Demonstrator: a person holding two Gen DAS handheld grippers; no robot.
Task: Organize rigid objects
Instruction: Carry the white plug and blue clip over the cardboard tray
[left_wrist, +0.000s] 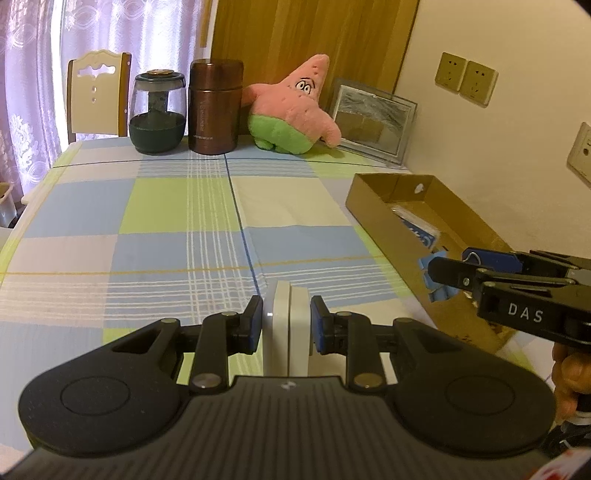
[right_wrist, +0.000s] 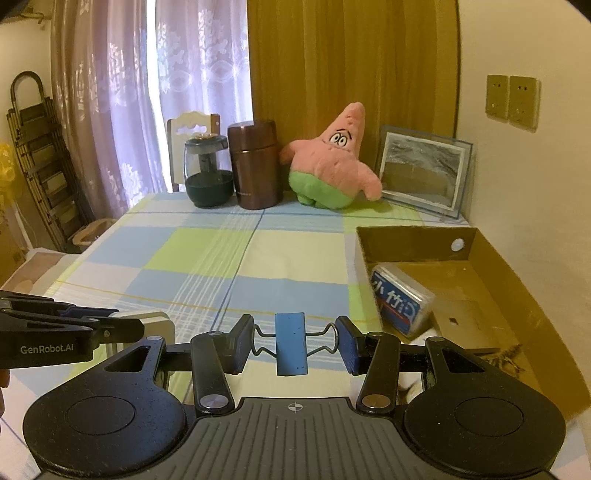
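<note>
holding two rigid bits: left gripper clenched on a white block, lower centre, light and slick-sided. right gripper pinches a blue binder clip by its springy wire handles, lower centre, so i expect twist; cardboard box at right.

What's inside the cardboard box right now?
In the cardboard box, a blue-labelled packet lies against its left wall. The right gripper hides the near end.
</note>
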